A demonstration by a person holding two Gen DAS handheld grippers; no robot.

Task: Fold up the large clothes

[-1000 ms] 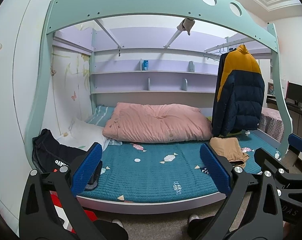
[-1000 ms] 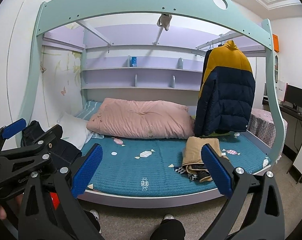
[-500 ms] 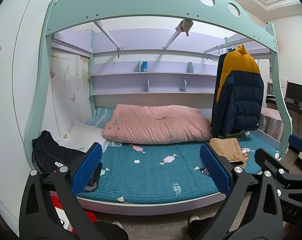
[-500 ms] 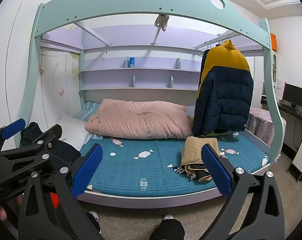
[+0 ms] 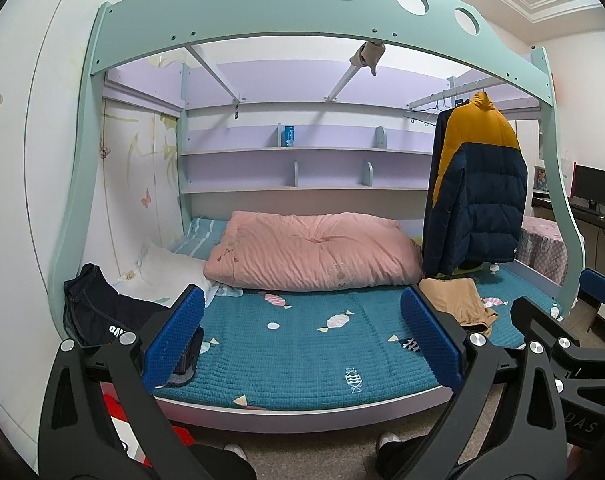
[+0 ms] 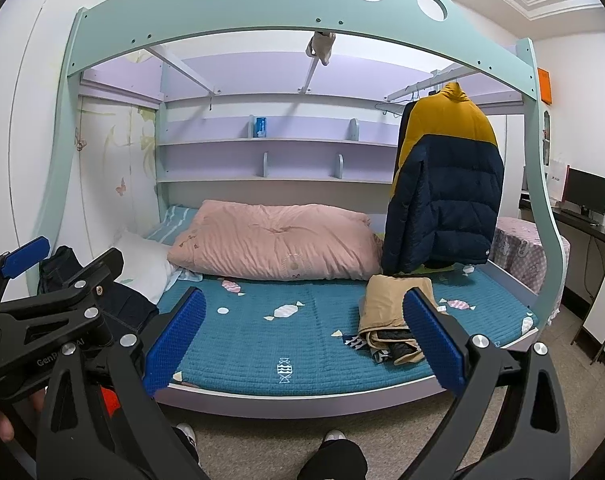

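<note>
A navy and yellow puffer jacket (image 5: 476, 188) hangs from a rail at the right end of the bed; it also shows in the right wrist view (image 6: 442, 184). Dark clothes (image 5: 98, 312) lie piled at the bed's left end. A folded tan garment (image 6: 382, 312) lies on the teal bedspread (image 5: 302, 344) at the right. My left gripper (image 5: 302, 336) is open and empty, held in front of the bed. My right gripper (image 6: 302, 332) is open and empty too, beside the left one.
A pink duvet (image 5: 314, 252) and a white pillow (image 5: 170, 276) lie at the back of the bed. The teal bunk frame (image 5: 302, 12) arches overhead. A desk with a monitor (image 6: 586, 192) stands at the right. The person's feet (image 6: 334, 436) are on the floor.
Both views have shifted slightly, as the grippers drift a little upward and toward the bed. Both stay open and empty.
</note>
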